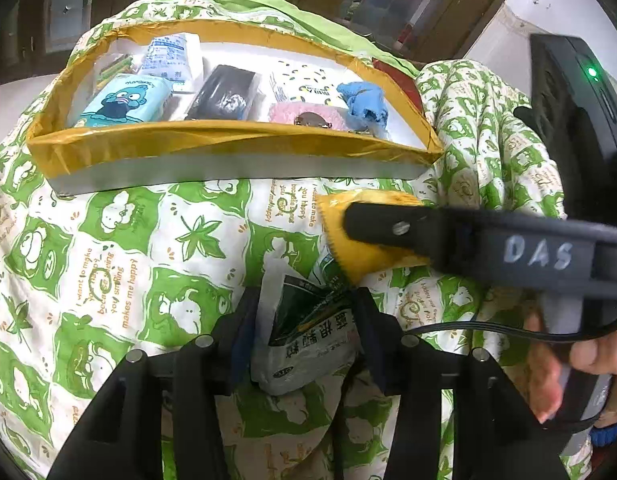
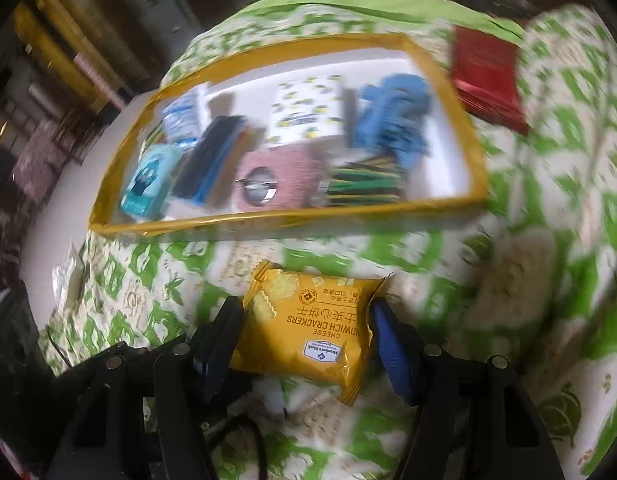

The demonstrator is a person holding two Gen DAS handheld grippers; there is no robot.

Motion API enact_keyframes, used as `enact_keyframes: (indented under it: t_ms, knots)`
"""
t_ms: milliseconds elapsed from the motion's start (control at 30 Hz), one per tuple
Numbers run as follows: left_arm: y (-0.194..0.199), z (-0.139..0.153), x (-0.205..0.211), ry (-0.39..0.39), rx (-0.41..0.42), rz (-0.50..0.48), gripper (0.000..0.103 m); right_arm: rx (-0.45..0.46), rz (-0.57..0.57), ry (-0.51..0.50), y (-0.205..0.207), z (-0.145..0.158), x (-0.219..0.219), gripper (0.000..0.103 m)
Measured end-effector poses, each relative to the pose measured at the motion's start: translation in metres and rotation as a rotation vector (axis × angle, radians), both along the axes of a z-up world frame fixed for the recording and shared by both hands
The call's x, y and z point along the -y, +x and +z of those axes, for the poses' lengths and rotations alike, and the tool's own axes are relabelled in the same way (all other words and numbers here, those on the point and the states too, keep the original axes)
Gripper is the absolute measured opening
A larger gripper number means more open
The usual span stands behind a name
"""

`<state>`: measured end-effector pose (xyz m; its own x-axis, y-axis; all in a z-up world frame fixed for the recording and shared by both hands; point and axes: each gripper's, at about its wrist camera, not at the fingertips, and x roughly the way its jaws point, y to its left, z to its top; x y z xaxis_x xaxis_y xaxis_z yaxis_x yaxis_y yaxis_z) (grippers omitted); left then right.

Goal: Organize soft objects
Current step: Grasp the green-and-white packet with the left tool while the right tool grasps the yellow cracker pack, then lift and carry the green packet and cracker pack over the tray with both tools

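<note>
Two packets are being handled at once, one per claw, on a green-and-white patterned quilt lying just in front of a yellow-rimmed tray (image 1: 228, 136) that is already holding several soft items. The left claw (image 1: 304, 340) is pinching a crumpled white-and-green sachet (image 1: 308, 336), its pads pressing the crinkled sides, so the sachet is standing creased between them, long axis running away from the camera toward the tray. The right claw (image 2: 304, 344) is straddling a yellow cracker packet (image 2: 308, 328); whether its pads are pressing the packet yet I cannot tell. That packet is lying flat on the quilt, long axis crosswise between the fingers, print reading upside down from the wrist. Both grips are probably being set up for lifting the packets over the near rim into the tray.
</note>
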<state>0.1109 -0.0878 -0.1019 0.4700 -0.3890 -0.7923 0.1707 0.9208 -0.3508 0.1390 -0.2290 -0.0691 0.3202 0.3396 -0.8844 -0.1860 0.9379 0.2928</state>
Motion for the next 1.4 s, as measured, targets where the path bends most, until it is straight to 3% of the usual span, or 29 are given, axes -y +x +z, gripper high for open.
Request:
enact_keyframes:
  t_ms: [267, 400, 700, 1100, 1400]
  knots:
    - [0.006, 0.000, 0.017, 0.068, 0.011, -0.018, 0.053, 0.027, -0.056, -0.007, -0.001, 0.004, 0.008, 0.069]
    - [0.007, 0.000, 0.022, 0.083, 0.026, -0.025, 0.048, 0.027, -0.051, -0.021, -0.002, 0.002, 0.007, 0.069]
    - [0.000, 0.005, 0.015, 0.058, 0.044, -0.036, 0.037, 0.031, -0.047, -0.015, -0.003, 0.002, 0.007, 0.069]
    - [-0.009, 0.025, -0.027, -0.008, 0.084, 0.041, 0.035, 0.045, -0.046, 0.008, -0.007, 0.007, 0.009, 0.069]
    - [-0.009, 0.029, -0.026, -0.008, 0.097, 0.043, 0.035, 0.098, -0.015, 0.047, -0.015, 0.021, 0.006, 0.069]
